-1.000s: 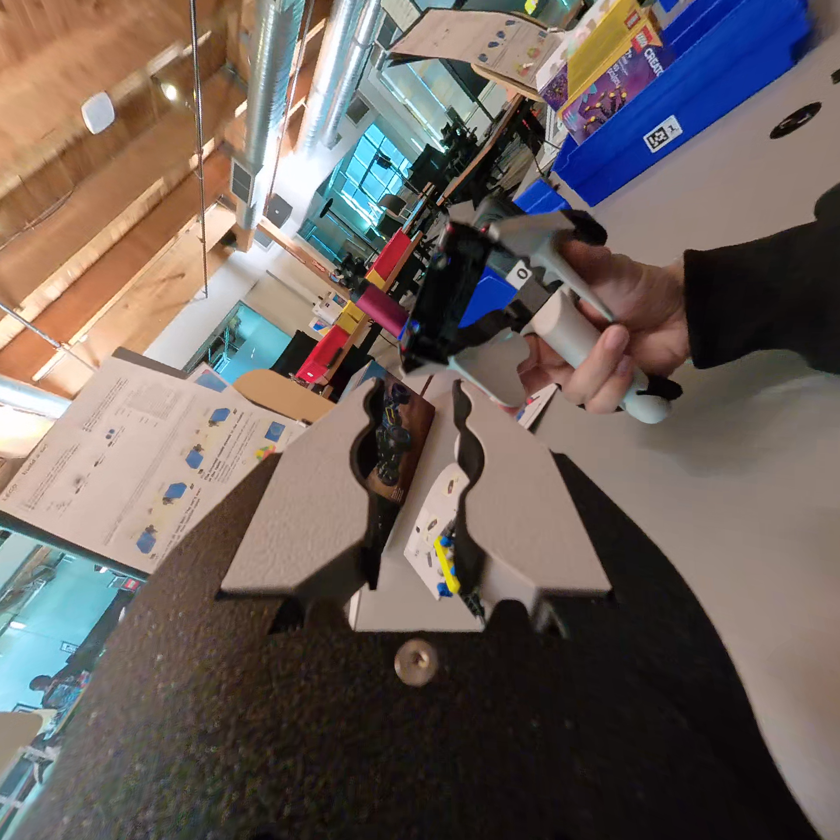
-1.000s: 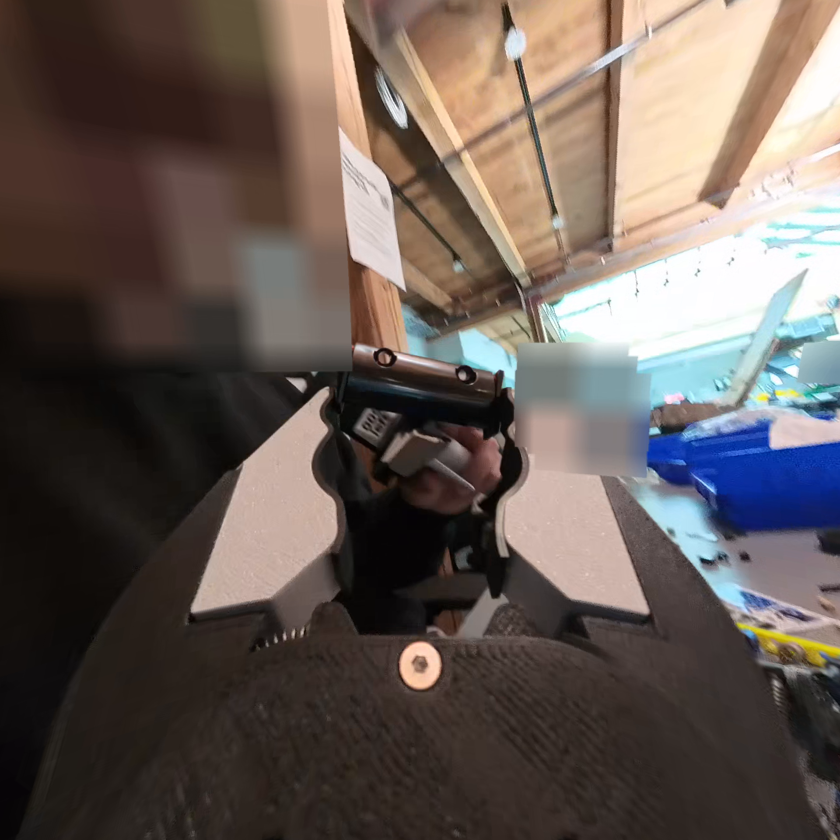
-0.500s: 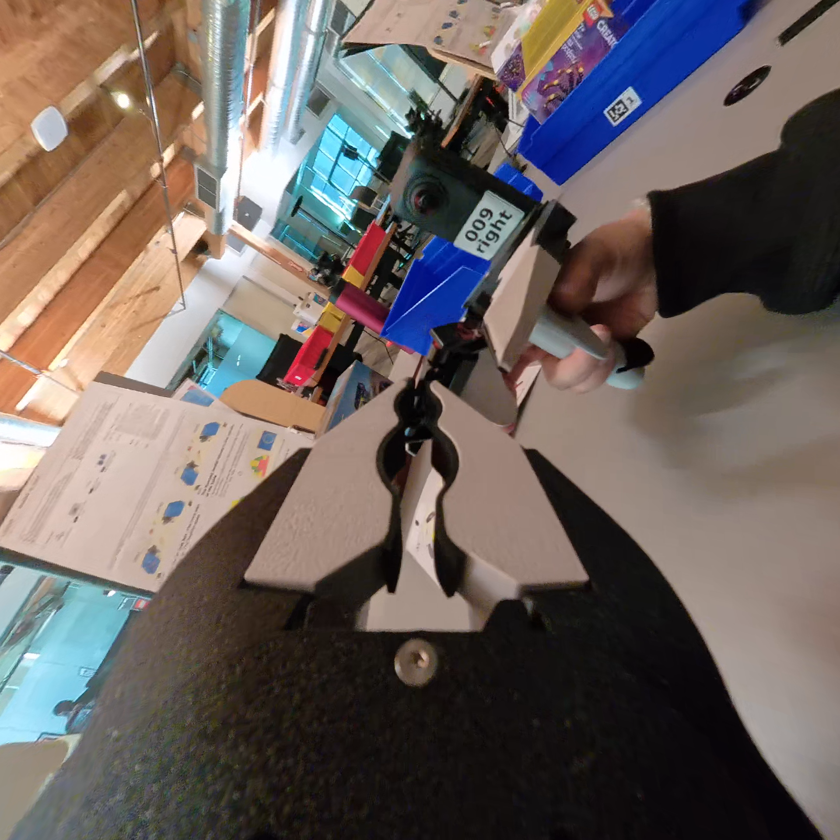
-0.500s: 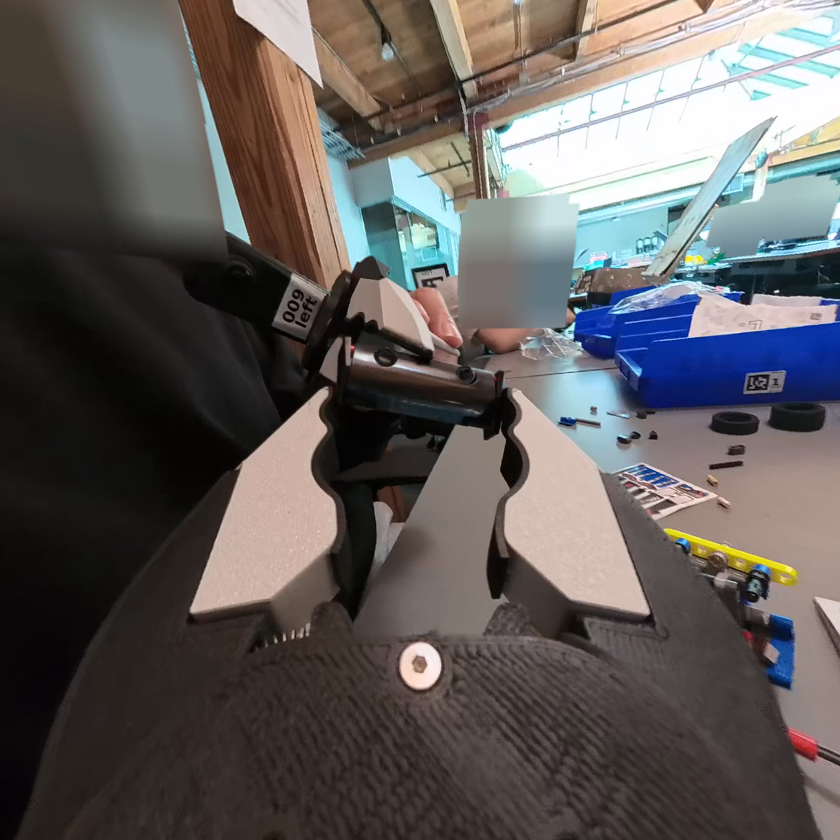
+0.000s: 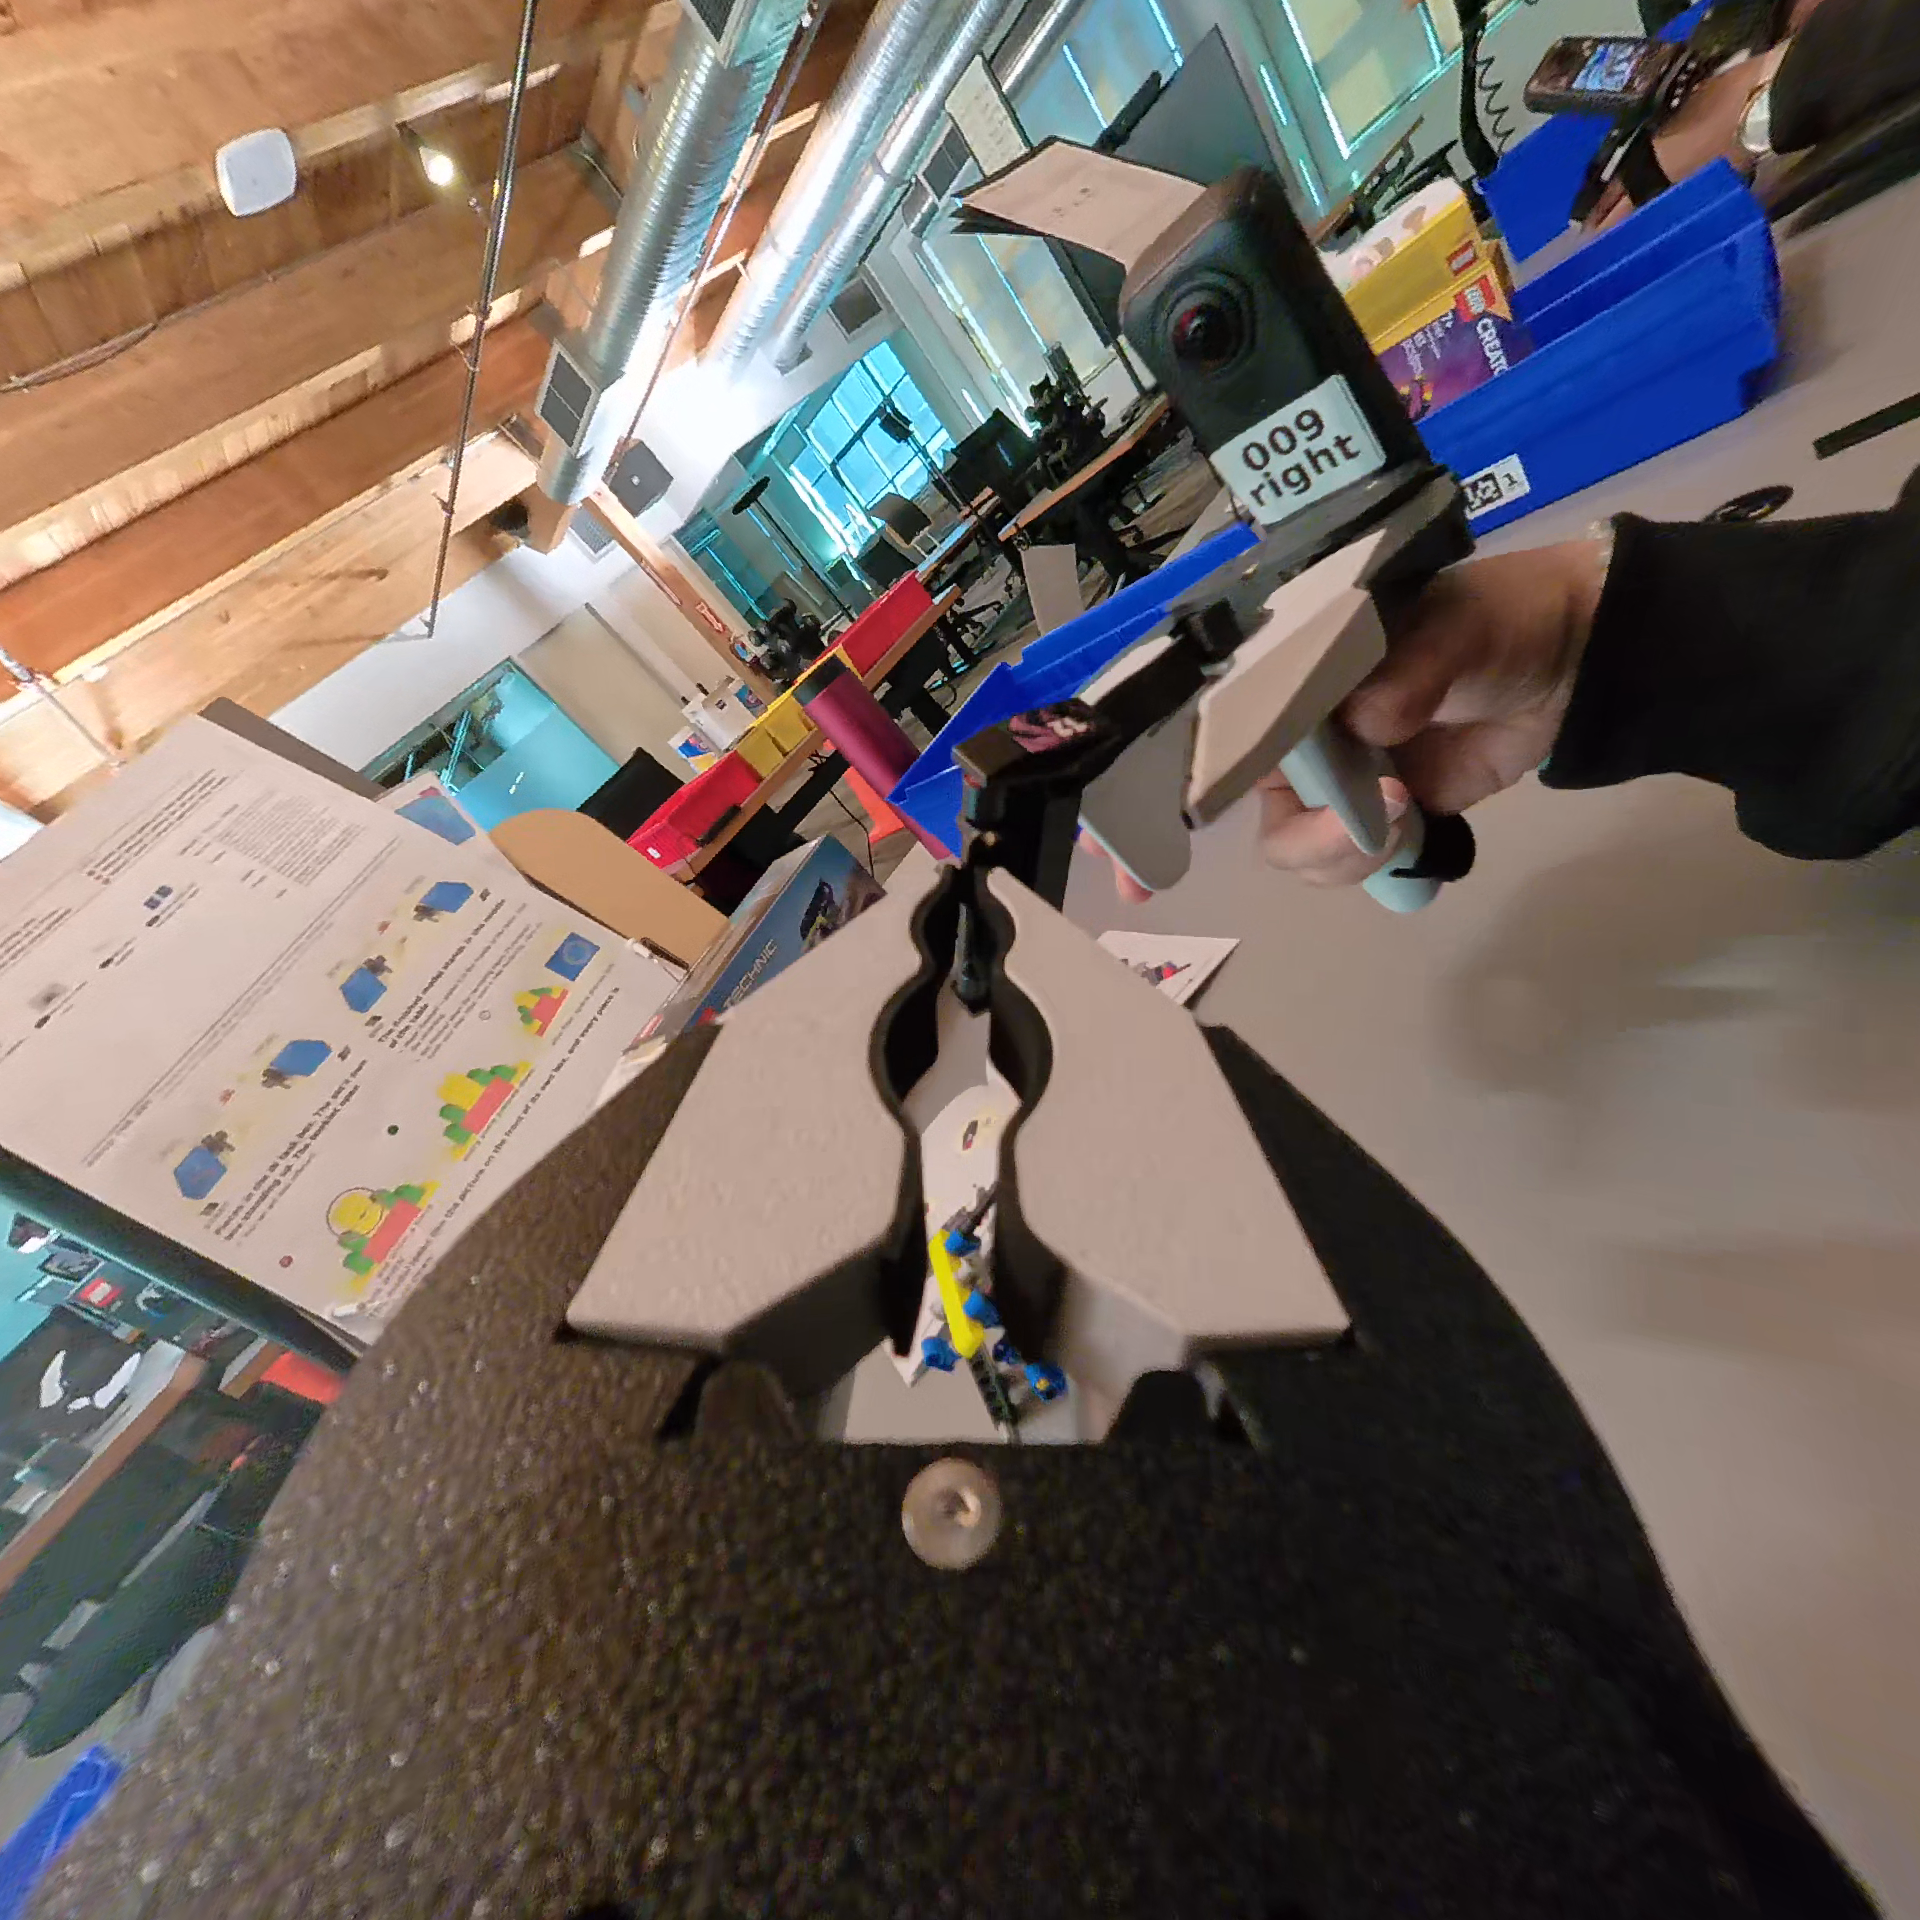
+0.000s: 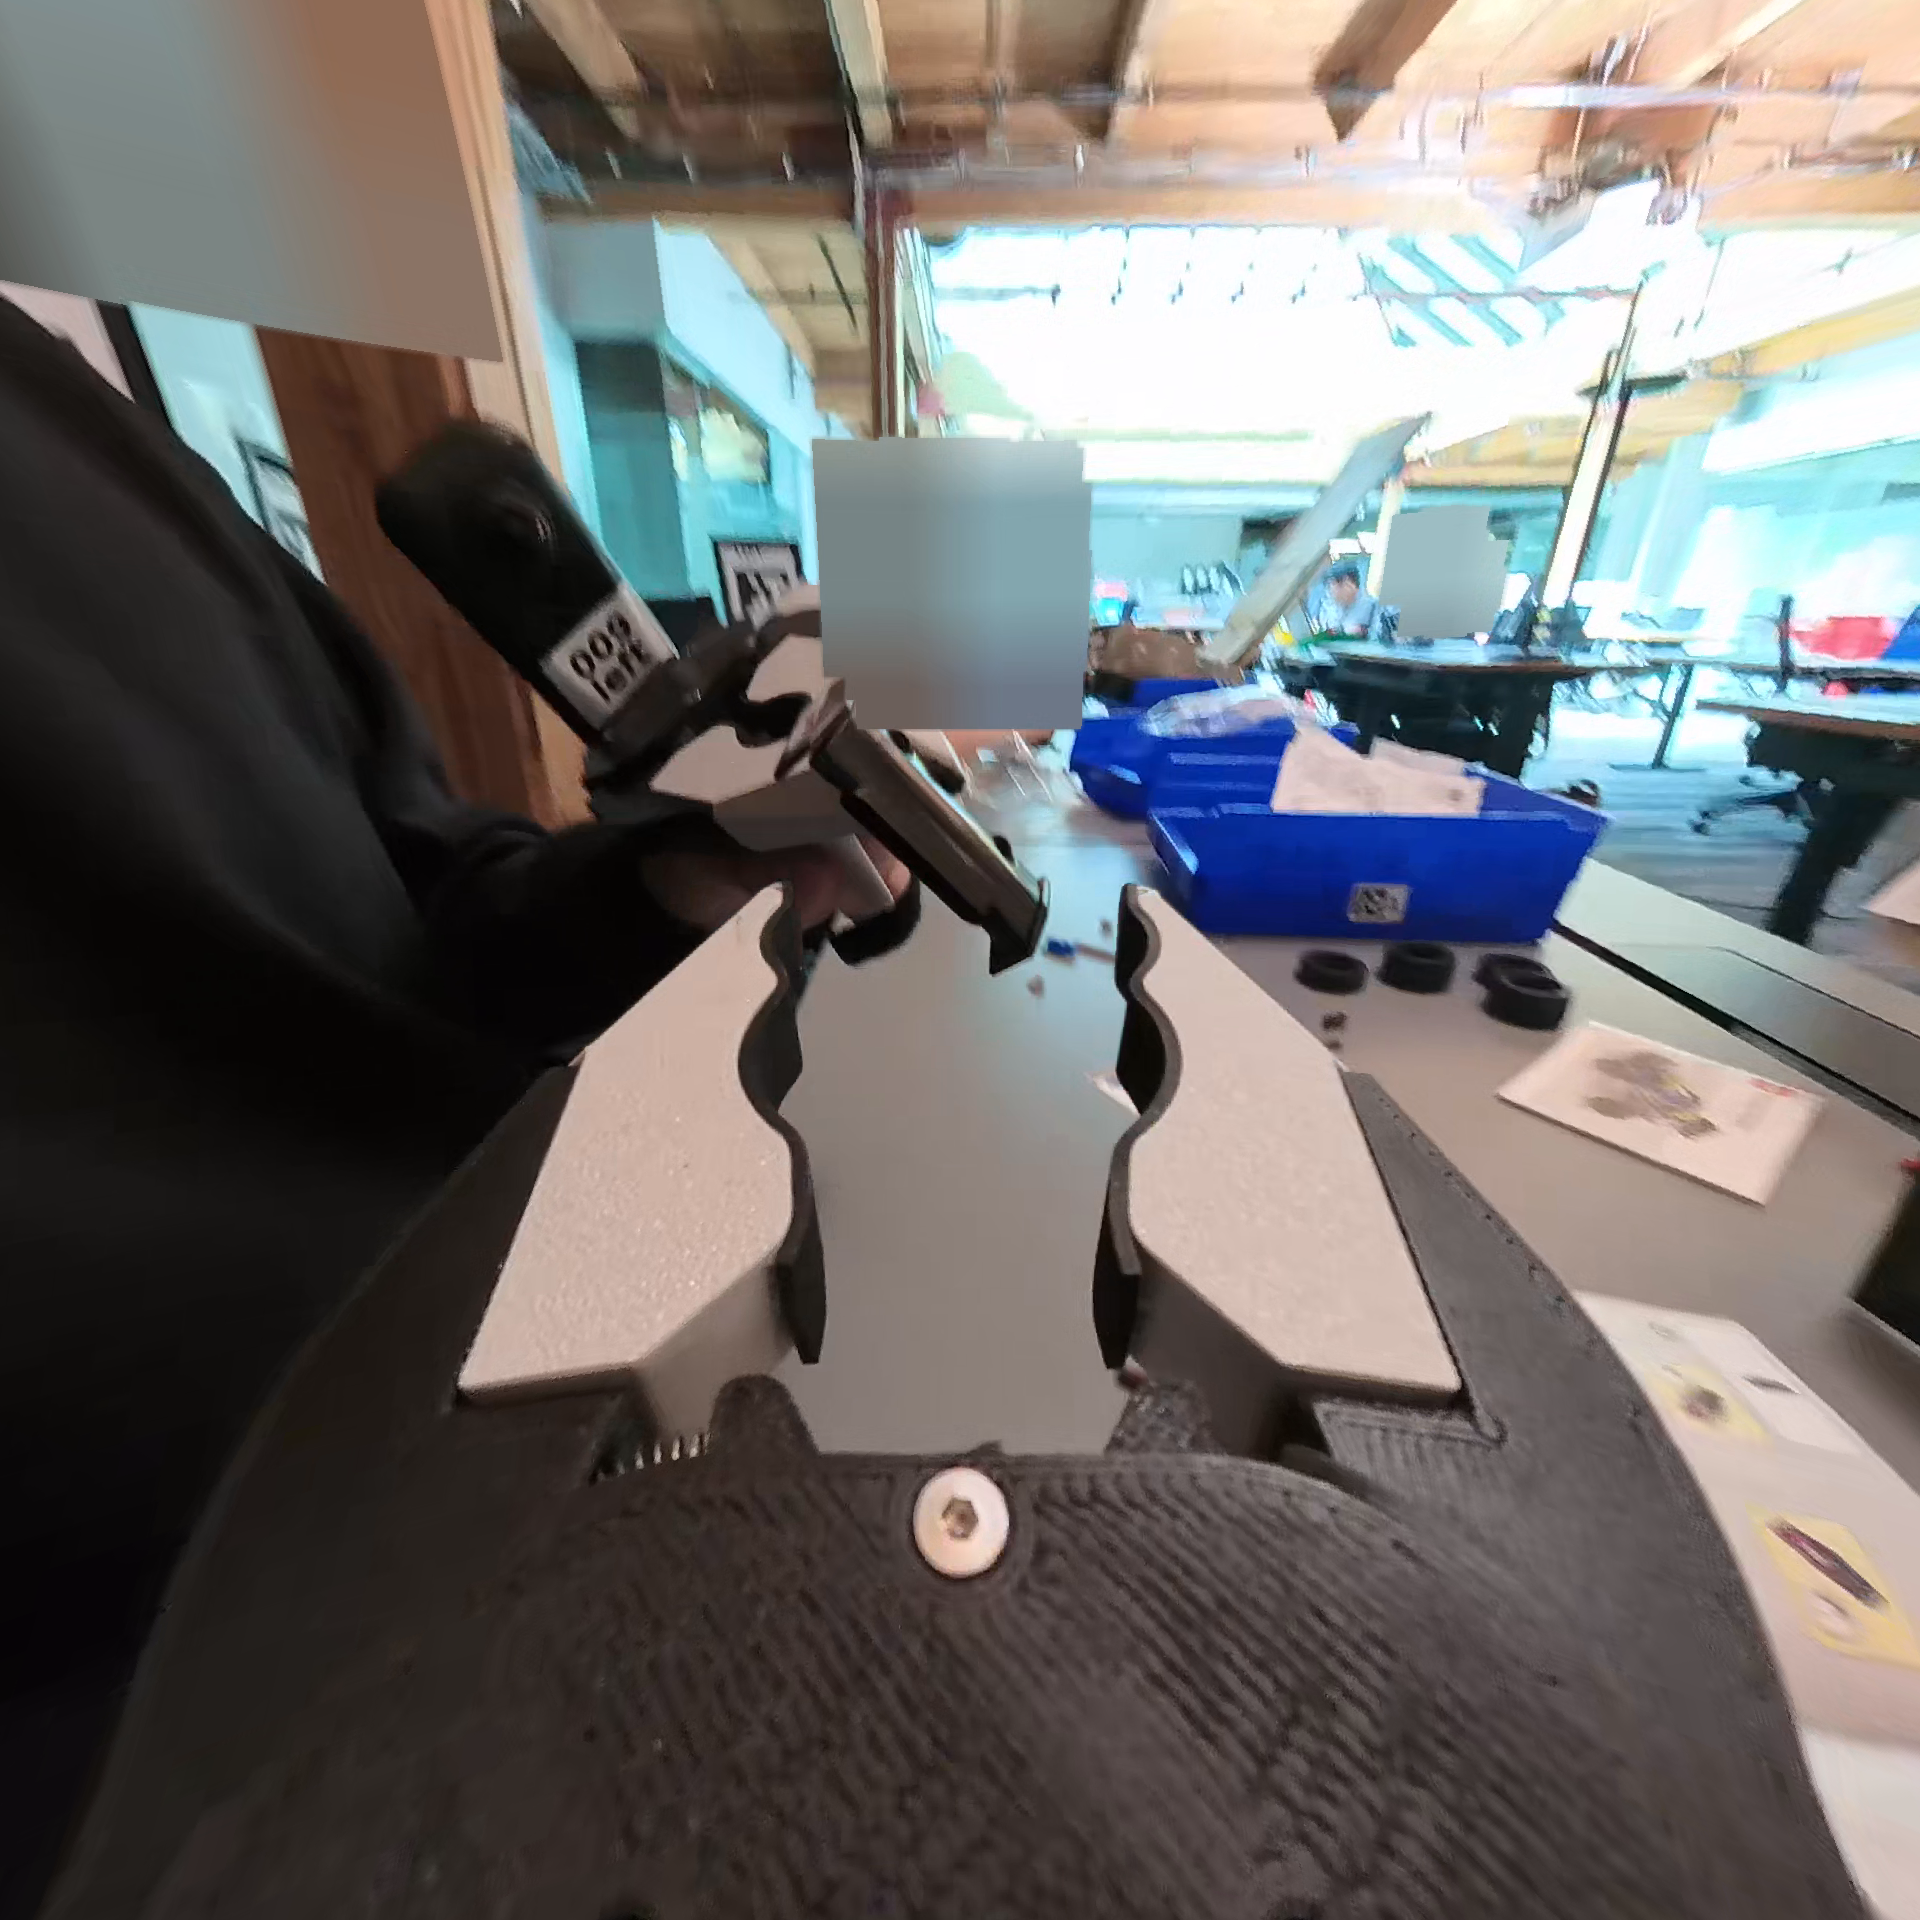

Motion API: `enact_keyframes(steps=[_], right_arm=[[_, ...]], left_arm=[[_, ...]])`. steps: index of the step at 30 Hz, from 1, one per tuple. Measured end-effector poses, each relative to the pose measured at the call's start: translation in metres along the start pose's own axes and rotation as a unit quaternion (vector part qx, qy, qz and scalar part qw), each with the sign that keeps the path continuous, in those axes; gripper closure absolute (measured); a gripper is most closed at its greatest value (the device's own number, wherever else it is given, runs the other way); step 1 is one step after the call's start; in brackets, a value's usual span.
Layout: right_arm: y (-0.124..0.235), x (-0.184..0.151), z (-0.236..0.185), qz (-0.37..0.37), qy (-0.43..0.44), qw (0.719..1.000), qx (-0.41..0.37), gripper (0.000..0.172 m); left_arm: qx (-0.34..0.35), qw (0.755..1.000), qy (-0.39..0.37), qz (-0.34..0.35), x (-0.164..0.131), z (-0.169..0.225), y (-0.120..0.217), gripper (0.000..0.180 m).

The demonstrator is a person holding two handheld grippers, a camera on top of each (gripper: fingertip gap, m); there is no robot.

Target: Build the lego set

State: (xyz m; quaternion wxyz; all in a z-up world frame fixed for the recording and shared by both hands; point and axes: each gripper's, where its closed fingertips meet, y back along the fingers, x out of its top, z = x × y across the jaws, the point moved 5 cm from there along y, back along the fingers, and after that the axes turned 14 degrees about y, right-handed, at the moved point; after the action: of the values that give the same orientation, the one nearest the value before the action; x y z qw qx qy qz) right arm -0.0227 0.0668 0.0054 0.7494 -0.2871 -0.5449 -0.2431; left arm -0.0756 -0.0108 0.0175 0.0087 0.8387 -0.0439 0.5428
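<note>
- The left gripper (image 5: 968, 914) is seen with its jaws closed on a thin black rod-like part (image 5: 971, 951), clamped upright at the very tips (too small and dark to identify further).
- From the right wrist view, the left gripper (image 6: 1023, 930) is held up in a dark-sleeved hand (image 6: 769, 883), above the grey bench (image 6: 956, 1143).
- The right gripper (image 6: 956, 935) is shown with its jaws standing wide apart and nothing between them; bare bench surface is seen through the gap.
- In the left wrist view, the right gripper (image 5: 1049, 790) is gripped by a hand (image 5: 1455, 717) just beyond the left gripper's tips.
- A yellow beam with blue pins (image 5: 961, 1299) lies on the bench, glimpsed between the left fingers.
- Black tyres (image 6: 1423, 966), a blue bin (image 6: 1382, 862) and a printed leaflet (image 6: 1662, 1122) are spread on the bench to the right.
- An open instruction sheet (image 5: 260, 1018) is propped at the left.
</note>
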Motion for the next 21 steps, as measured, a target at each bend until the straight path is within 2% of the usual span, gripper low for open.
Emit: enact_keyframes(steps=[12, 18, 21], right_arm=[[0.028, -0.010, 0.008, -0.118, 0.073, 0.989, -0.057, 0.117], [0.079, -0.029, 0.025, -0.253, 0.089, 0.953, -0.142, 0.122], [0.108, -0.037, 0.033, -0.290, 0.073, 0.935, -0.189, 0.122]], left_arm=[[-0.003, 1.000, 0.029, 0.001, -0.004, -0.001, 0.000, 0.180], [-0.002, 1.000, 0.031, -0.003, -0.010, 0.000, 0.000, 0.180], [-0.002, 0.999, 0.036, -0.006, -0.014, 0.001, 0.000, 0.180]])
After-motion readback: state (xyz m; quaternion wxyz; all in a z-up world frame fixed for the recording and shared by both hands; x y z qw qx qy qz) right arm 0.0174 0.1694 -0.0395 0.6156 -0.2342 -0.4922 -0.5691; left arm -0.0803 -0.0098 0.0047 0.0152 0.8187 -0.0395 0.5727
